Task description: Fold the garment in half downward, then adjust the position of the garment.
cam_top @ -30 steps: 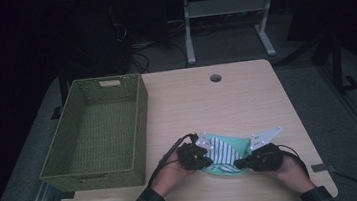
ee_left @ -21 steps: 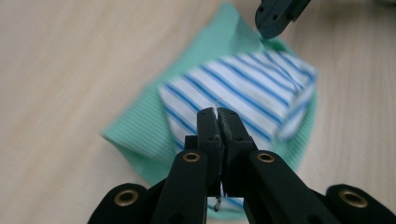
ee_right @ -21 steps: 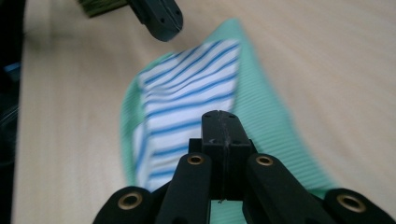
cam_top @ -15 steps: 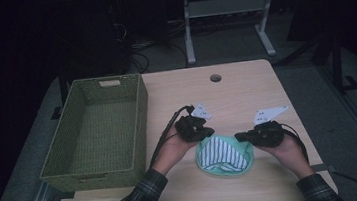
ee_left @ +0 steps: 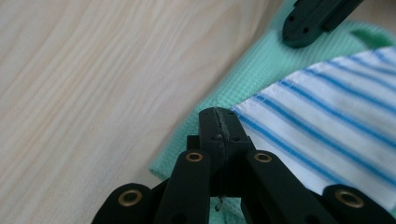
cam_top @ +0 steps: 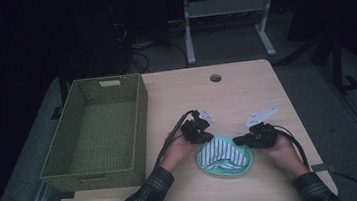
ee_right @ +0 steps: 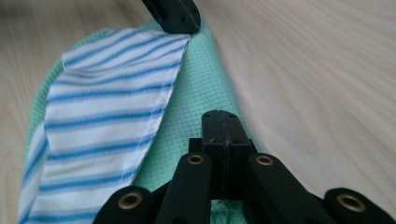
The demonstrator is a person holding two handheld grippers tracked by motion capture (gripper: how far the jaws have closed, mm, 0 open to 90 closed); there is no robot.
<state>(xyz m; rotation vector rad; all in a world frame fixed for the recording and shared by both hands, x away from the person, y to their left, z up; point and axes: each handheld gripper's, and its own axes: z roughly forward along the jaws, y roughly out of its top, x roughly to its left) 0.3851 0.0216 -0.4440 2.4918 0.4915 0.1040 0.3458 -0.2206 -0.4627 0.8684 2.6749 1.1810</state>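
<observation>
A white cloth with blue stripes [cam_top: 222, 152] lies bunched on a mint green waffle cloth [cam_top: 226, 170] near the table's front edge. My left gripper [cam_top: 208, 137] sits at the pile's far left corner. In the left gripper view its jaws [ee_left: 219, 114] are shut, pinching where the striped cloth's corner [ee_left: 327, 121] meets the green cloth [ee_left: 243, 79]. My right gripper [cam_top: 237, 139] points in from the pile's far right side. Its jaws [ee_right: 220, 114] are shut at the green cloth's [ee_right: 196, 112] edge, beside the striped cloth [ee_right: 107, 121].
A green woven basket [cam_top: 140, 114], nothing in it, stands on the left of the wooden table [cam_top: 236, 94]. A round cable hole [cam_top: 215, 78] is near the table's far edge. Cables trail from both grippers toward the person's plaid sleeves.
Both hands have moved away from the person and further apart. The cloth pile now lies on the person's side of the grippers, with its far edge drawn out between them.
</observation>
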